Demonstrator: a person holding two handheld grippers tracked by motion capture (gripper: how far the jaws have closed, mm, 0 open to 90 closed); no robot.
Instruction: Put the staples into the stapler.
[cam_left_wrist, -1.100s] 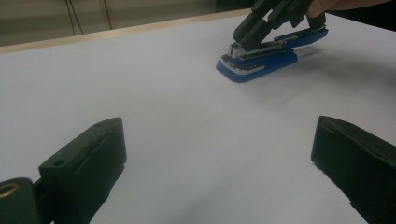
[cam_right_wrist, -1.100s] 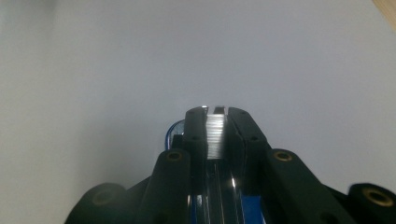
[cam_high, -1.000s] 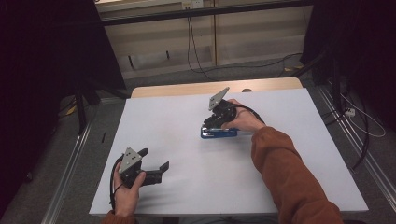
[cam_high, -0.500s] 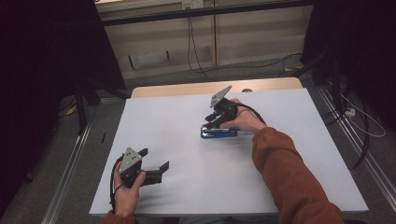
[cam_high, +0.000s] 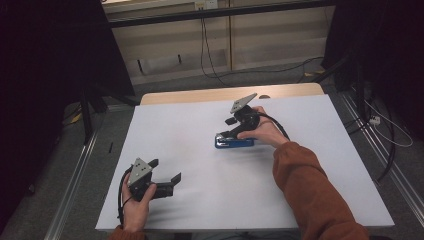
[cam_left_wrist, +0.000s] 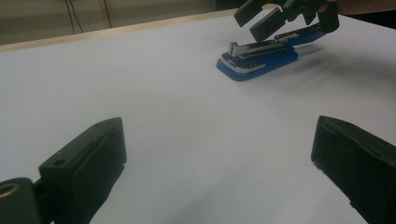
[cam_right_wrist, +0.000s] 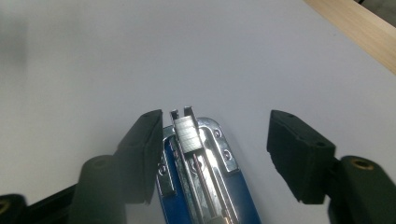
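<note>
**Stapler on the white table, right tongs spread above it**

In the high view, a blue stapler (cam_high: 234, 142) is seen lying on the white table (cam_high: 200, 130), right of its middle. The right tongs (cam_high: 227, 131) are held just over it, and the left tongs (cam_high: 167, 176) are kept well apart near the front edge. Cables (cam_high: 210, 55) are seen on the floor beyond the table.

In the left gripper view, the left tongs (cam_left_wrist: 219, 163) are released, with bare table between them. The stapler (cam_left_wrist: 257, 58) is seen farther off, its metal magazine exposed, under the right tongs (cam_left_wrist: 261, 18).

In the right gripper view, the right tongs (cam_right_wrist: 215, 149) have just been opening; the stapler (cam_right_wrist: 201, 158) lies between them, beside the left jaw and unclenched. The table's wooden edge (cam_right_wrist: 359, 28) is seen at the upper right.
</note>
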